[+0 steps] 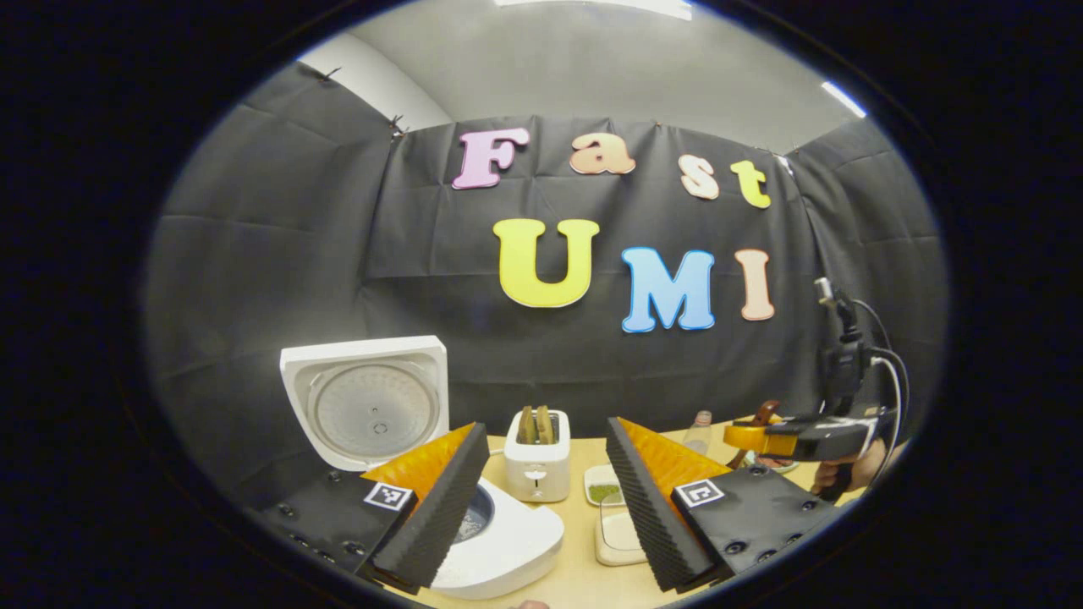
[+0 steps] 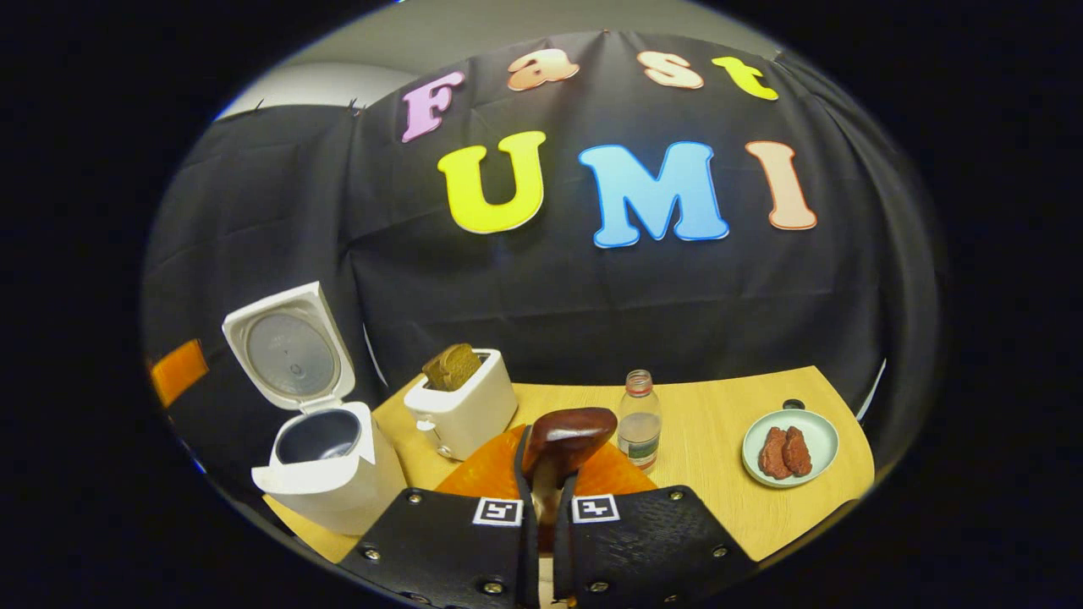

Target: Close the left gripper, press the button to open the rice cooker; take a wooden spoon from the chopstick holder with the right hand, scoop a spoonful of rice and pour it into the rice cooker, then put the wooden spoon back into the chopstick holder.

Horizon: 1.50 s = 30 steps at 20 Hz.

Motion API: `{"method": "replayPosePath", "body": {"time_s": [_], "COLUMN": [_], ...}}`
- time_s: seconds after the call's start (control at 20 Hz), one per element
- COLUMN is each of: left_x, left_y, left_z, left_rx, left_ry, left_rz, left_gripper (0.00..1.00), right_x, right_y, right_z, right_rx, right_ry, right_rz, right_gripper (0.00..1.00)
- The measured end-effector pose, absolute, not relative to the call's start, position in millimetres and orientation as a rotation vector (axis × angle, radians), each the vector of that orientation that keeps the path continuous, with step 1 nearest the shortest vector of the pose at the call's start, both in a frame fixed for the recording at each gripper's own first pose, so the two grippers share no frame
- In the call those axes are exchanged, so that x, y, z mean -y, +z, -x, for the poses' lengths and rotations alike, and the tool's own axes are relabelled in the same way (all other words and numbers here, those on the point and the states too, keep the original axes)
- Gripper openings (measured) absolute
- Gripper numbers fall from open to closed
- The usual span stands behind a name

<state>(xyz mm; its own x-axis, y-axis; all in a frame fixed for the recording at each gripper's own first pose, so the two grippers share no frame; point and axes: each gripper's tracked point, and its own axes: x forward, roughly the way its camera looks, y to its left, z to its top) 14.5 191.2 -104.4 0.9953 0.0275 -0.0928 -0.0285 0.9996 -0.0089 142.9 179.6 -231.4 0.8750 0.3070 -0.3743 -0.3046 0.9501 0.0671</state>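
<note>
The white rice cooker (image 1: 508, 541) stands open at the left, its lid (image 1: 364, 406) raised upright; in the right gripper view the cooker (image 2: 326, 469) shows its dark inner pot. My left gripper (image 1: 546, 427) is open wide above the table, with the cooker behind its left finger. My right gripper (image 2: 546, 499) is shut on the handle of a dark wooden spoon (image 2: 567, 436), whose bowl points up and forward. In the left gripper view that gripper (image 1: 787, 438) is held by a hand at the far right, with the spoon (image 1: 766, 414) sticking up from it.
A white toaster (image 1: 537, 465) (image 2: 461, 402) with bread in it stands mid-table. Two small dishes (image 1: 605, 491) (image 1: 622, 537) lie in front of it. A plastic bottle (image 2: 639, 427) and a plate (image 2: 812, 427) with reddish pieces stand on the wooden table (image 2: 719, 499) to the right.
</note>
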Motion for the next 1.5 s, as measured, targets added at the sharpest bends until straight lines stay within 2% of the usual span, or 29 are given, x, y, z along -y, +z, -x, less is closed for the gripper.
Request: {"method": "replayPosePath", "body": {"time_s": [0.15,0.3,0.45,0.6,0.9,1.1,1.5], "left_x": [-191.7,-197.9,-204.4,-214.3,-229.9,-235.4,-224.1], "left_y": [-114.1,-126.7,-136.7,-151.6,-157.3,-152.3,-141.0], "left_z": [-11.6,-7.9,-8.6,-8.1,-7.4,-4.1,-1.6], "left_rx": [-0.112,-0.139,-0.160,-0.194,-0.204,-0.195,-0.137], "left_ry": [0.014,0.004,0.007,0.030,0.068,0.079,0.012], "left_rz": [0.009,0.001,0.006,0.052,0.102,0.101,0.102], "left_gripper": [0.95,0.97,0.95,0.95,0.97,0.97,0.99], "right_x": [-192.1,-192.8,-209.2,-226.2,-205.0,-175.2,-146.9], "right_y": [-277.1,-320.1,-329.0,-337.0,-342.2,-325.7,-240.7], "right_z": [-154.2,-158.8,-152.2,-142.0,-151.3,-156.1,-153.8], "right_rx": [-0.441,-0.498,-0.515,-0.567,-0.650,-0.617,-0.460], "right_ry": [0.338,0.338,0.367,0.397,0.310,0.255,0.281], "right_rz": [0.067,0.160,0.116,-0.008,-0.441,-0.684,-0.774], "right_gripper": [0.07,0.07,0.07,0.07,0.07,0.07,0.07]}}
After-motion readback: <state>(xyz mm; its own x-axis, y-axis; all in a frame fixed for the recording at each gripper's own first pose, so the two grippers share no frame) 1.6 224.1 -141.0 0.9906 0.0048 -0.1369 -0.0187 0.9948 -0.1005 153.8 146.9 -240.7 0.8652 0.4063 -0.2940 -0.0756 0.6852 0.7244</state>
